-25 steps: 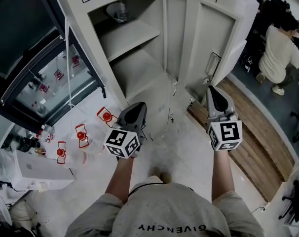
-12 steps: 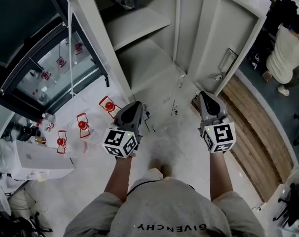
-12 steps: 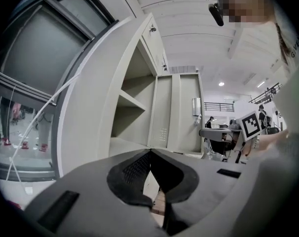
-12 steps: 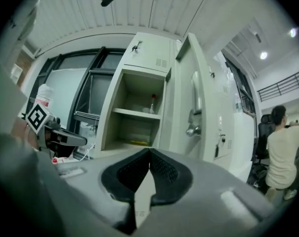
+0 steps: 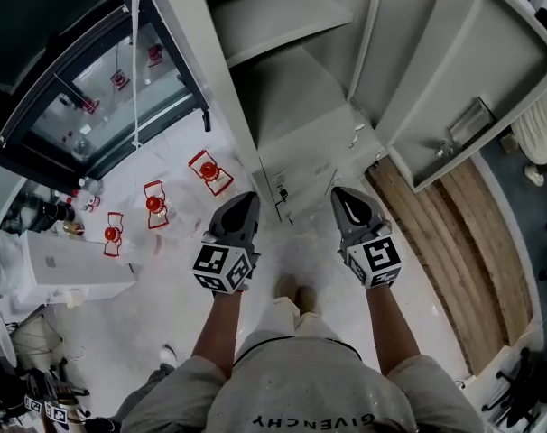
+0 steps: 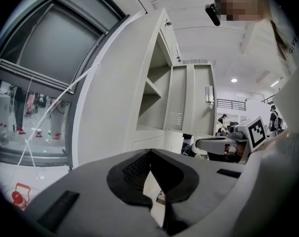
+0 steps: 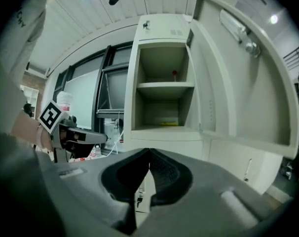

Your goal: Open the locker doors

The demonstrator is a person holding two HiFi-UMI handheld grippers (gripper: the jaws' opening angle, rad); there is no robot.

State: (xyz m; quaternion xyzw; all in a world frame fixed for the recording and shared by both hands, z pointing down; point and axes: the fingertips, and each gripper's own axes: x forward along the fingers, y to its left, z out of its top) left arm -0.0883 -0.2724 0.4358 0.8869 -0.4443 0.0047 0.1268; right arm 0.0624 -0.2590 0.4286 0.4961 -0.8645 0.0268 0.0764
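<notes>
Locker door (image 5: pixel 454 70): smooth painted metal, matt pale grey. Floor strip (image 5: pixel 454 242) beside it: wood planks with visible grain; remaining floor (image 5: pixel 156 323) pale, speckled, faintly glossy.

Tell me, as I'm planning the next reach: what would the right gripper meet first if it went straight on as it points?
Likely the closed lower locker door, straight ahead of the right gripper; nothing shows between them.

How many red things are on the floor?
3, in a row: one red thing beside the locker, the middle one, the leftmost one. Red shapes in the glass may be more.
</notes>
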